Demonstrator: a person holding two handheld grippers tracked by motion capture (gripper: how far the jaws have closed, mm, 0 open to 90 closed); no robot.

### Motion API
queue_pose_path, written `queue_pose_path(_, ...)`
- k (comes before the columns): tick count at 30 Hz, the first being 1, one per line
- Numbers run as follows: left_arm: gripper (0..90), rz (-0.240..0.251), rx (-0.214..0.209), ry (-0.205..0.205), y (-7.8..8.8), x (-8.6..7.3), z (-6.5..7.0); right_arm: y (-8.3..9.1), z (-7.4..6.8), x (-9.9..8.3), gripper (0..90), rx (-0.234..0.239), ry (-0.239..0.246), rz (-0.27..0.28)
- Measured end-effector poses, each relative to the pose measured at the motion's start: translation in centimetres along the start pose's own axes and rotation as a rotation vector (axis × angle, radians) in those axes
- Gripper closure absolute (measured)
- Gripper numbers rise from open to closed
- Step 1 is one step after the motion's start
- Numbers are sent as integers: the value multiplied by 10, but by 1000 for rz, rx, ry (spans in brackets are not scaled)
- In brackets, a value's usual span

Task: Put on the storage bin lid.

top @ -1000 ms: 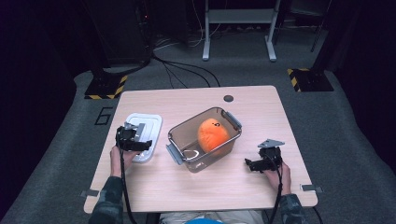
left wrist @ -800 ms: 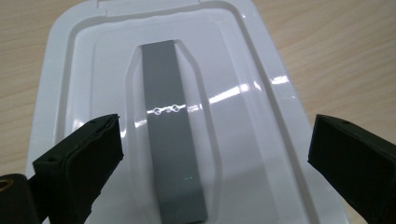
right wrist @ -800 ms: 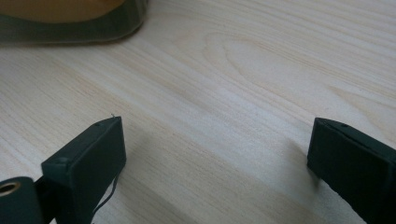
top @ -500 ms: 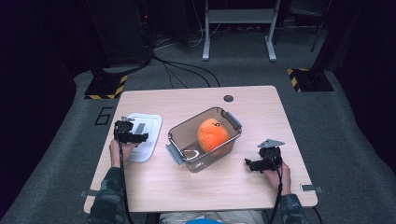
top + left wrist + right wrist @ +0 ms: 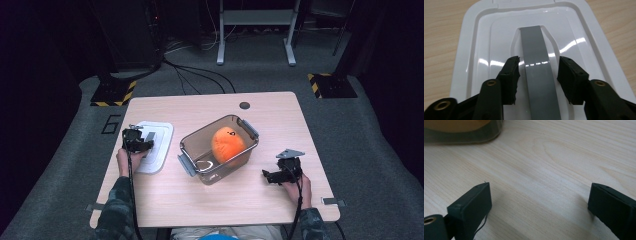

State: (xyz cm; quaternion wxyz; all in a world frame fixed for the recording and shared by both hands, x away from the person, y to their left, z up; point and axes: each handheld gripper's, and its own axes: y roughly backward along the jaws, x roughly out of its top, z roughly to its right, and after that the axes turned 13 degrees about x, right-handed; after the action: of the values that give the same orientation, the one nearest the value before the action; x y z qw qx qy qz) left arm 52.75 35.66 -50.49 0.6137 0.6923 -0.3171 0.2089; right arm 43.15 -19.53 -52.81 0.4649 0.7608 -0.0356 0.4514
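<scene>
at the left of the table, the left gripper (image 5: 137, 141) has slid out over the white lid (image 5: 161, 136), which lies flat on the wood well apart from its box, and its jaws have just been closing in on the lid's grey handle strip (image 5: 537, 70). in the left gripper view the strip runs between the two pads (image 5: 511, 77) with a thin gap on each side, so they are narrowed round it but not yet pressing. that reads as the start of picking the lid up, and a little more squeeze should do it. in the middle stands the clear plastic container (image 5: 192, 142) with the orange plush toy (image 5: 227, 145) inside, uncovered. at the right, the right gripper (image 5: 272, 176) rests low over bare table (image 5: 564, 157), jaws wide apart and empty.
</scene>
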Motion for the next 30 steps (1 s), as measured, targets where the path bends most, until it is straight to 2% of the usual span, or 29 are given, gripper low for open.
queue_pose_path(2, 623, 9, 3, 10, 0, 0, 0, 0, 0, 0, 44, 0, 1, 0)
queue_pose_path(3, 632, 9, 5, 9, 0, 0, 0, 0, 0, 0, 45, 0, 1, 1)
queue_pose_path(7, 657, 9, 22, 2, 1, 0, 0, 0, 0, 0, 47, 0, -1, 2)
queue_pose_path(12, 663, 10, 12, -7, 3, 0, -1, 0, 0, 0, 47, 0, -1, 3)
queue_pose_path(14, 663, 5, -9, 4, 6, 0, -3, 0, 0, 0, 47, 0, -1, 2)
queue_pose_path(19, 663, 32, -33, -3, 19, 3, -4, 0, 0, 0, 47, 0, -1, 2)
queue_pose_path(30, 663, 89, -71, -74, 56, 22, -1, 0, 0, 0, 43, 1, -1, 1)
